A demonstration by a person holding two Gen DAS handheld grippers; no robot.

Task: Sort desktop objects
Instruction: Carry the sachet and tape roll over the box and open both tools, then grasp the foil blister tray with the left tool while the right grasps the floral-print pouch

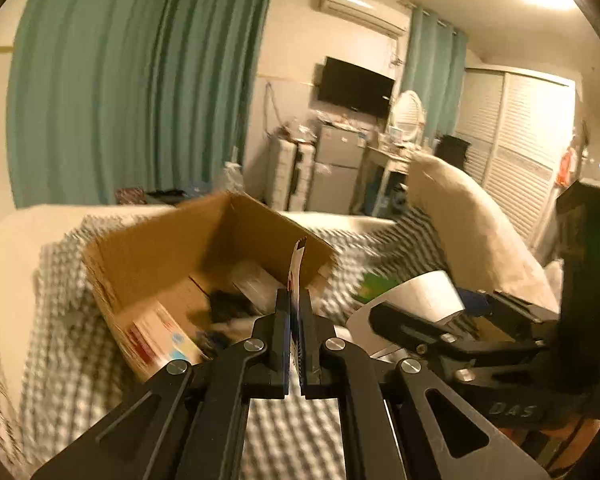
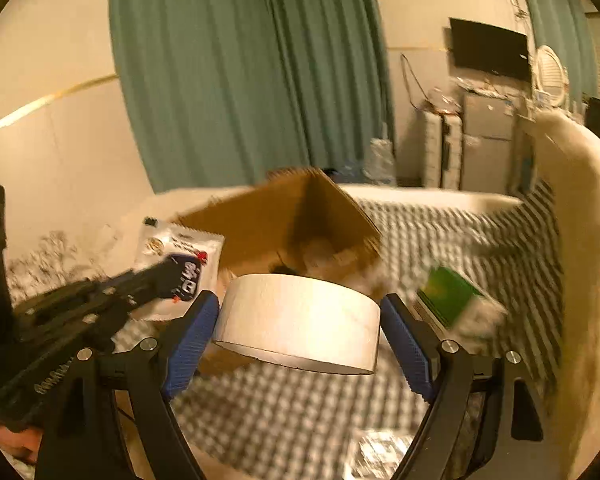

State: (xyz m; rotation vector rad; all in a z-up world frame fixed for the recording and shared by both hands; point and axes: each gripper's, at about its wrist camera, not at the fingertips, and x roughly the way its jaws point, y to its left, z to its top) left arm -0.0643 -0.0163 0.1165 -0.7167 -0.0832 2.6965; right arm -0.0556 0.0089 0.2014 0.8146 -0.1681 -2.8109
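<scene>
Right gripper (image 2: 300, 332) spans the wide white tape roll (image 2: 296, 320) across its stiff, light rim, pads seemingly pressing, before the brown cardboard box (image 2: 284, 224); left gripper (image 1: 298, 344) pinches a thin, floppy printed packet (image 1: 297, 276) edge-on.

Flat printed packet (image 1: 298, 276): white with dark blue and red print, edge-on, upright. White tape roll (image 2: 300, 320): wide, lying on side axis, off surface. Open cardboard box (image 1: 204, 248) on checked cloth, holding small printed carton (image 1: 160, 338) and dark items. Green booklet (image 2: 450, 296) lying on cloth, right of box.
</scene>
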